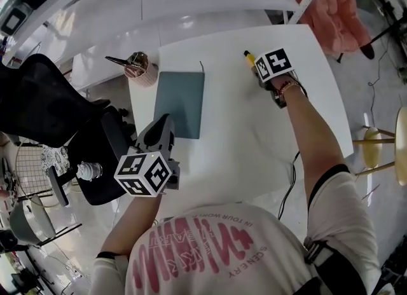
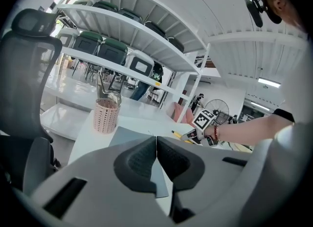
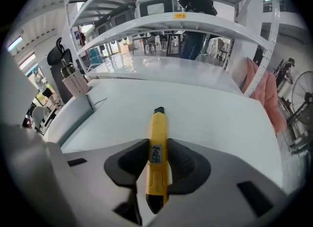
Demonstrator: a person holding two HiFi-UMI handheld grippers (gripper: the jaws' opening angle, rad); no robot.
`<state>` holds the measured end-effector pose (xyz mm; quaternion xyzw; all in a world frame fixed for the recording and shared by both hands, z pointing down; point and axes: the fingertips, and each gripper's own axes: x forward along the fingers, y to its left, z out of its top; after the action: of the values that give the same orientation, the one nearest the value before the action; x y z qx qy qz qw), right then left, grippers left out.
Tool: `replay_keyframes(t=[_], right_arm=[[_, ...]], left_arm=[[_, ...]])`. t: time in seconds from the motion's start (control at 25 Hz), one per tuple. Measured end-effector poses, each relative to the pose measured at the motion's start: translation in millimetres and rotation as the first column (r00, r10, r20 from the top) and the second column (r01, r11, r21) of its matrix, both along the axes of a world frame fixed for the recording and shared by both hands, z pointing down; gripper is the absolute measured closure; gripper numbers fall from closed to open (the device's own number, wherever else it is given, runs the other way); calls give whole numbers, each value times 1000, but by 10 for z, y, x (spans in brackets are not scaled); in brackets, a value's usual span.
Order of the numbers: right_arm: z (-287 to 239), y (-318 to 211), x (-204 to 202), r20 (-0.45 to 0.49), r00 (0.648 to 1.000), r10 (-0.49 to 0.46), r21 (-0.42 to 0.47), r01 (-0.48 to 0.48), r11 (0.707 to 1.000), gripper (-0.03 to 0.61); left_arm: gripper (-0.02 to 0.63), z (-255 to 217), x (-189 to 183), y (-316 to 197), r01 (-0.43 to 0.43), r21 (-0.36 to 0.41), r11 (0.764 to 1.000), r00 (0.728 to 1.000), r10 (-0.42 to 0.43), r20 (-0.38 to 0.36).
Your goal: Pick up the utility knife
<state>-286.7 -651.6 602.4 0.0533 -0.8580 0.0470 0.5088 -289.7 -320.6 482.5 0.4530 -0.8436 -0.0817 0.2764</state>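
The yellow utility knife [image 3: 158, 133] lies on the white table [image 3: 210, 118], its black tip pointing away from me. My right gripper [image 3: 157, 161] is shut on the knife's body, with a dark pad pressed against each side. In the head view that gripper [image 1: 259, 71] is at the table's far side, and the knife's yellow front end [image 1: 248, 56] sticks out beyond it. My left gripper [image 1: 163, 124] hovers at the table's near left edge, its jaws shut with nothing between them [image 2: 156, 156].
A grey-green notebook [image 1: 180, 103] lies on the left half of the table [image 1: 254, 128]. A pink mesh holder [image 1: 142, 70] with tools stands at the far left corner. A black office chair [image 1: 38, 100] stands to the left, and a pink cloth [image 1: 334, 7] hangs beyond the table.
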Motion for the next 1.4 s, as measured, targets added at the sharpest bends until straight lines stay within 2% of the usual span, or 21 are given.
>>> replay_keyframes(t=[0.2, 0.44, 0.6, 0.76, 0.96, 1.2, 1.4], right_arm=[[-12, 63, 163, -2, 997, 72, 0, -72, 997, 445], [-84, 360, 432, 44, 989, 145, -66, -142, 988, 446], [-230, 651, 702, 74, 982, 173, -107, -165, 981, 446], [-444, 980, 945, 123, 963, 241, -163, -220, 962, 446], [-707, 1458, 1220, 200, 918, 342, -234, -294, 927, 446], [-1240, 1892, 1466, 325, 868, 374, -219, -316, 923, 446], [-1661, 2347, 1528, 449, 791, 417, -248, -338, 908, 446]], left_arm=[[589, -138, 0, 108, 16, 17, 1000, 999, -16, 35], [589, -252, 79, 143, 3, 55, 998, 999, -5, 42], [589, -392, 208, 13, -59, 99, 993, 997, 54, 53], [589, -585, 354, -84, -121, 152, 981, 992, 113, 59], [589, -780, 554, -12, -224, 180, 958, 973, 210, 93], [589, -977, 729, 148, -271, 221, 937, 962, 258, 86], [589, -1118, 797, 382, -304, 254, 918, 953, 289, 95]])
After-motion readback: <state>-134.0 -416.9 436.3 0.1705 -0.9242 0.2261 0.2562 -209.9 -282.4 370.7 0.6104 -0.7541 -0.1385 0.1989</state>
